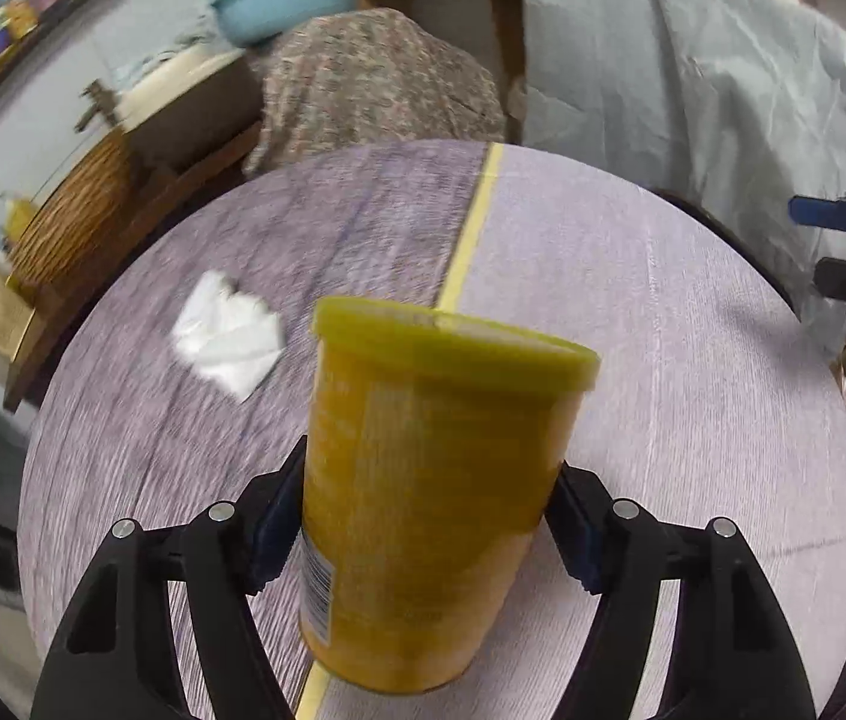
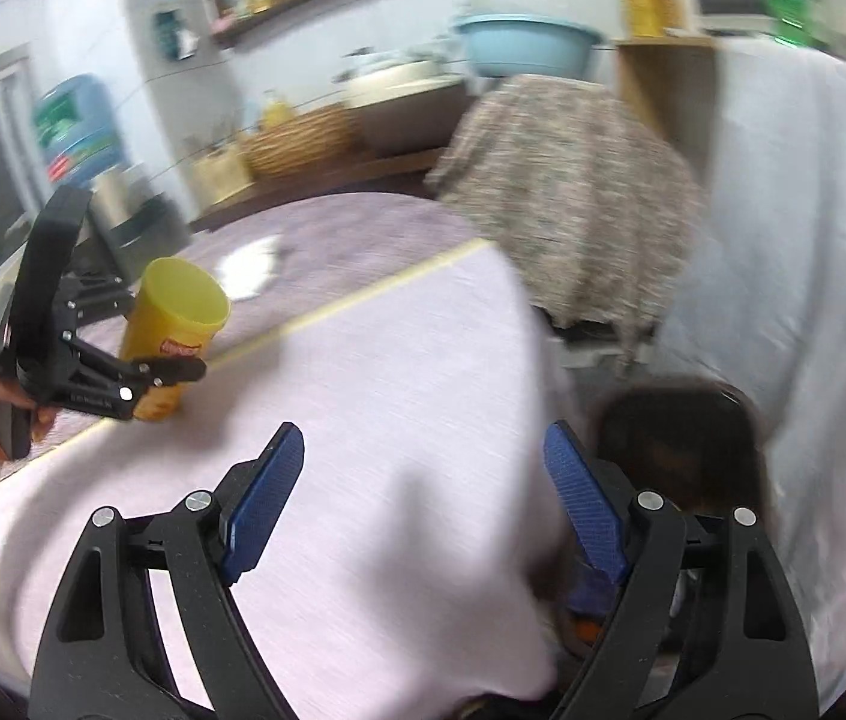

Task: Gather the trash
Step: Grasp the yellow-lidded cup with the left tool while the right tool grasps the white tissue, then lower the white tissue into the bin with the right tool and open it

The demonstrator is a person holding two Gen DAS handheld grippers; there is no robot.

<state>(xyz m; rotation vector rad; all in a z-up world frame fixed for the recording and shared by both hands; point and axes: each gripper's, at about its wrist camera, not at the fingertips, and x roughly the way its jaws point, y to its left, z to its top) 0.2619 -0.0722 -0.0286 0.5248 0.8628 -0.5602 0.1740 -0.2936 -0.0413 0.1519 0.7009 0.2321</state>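
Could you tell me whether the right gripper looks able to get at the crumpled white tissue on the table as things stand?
Probably not directly. The right gripper is open and empty, but the white tissue lies across the round table, beyond the yellow canister that sits between the left gripper's pads. It would have to reach past them.

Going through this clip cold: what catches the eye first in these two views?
The tall yellow can dominates, standing on the round table on its yellow tape line, between the fingers of the left gripper. Behind it to the left lies a crumpled white tissue. The right gripper is open with nothing between its blue pads, near the table's edge, with a dark bin beyond.
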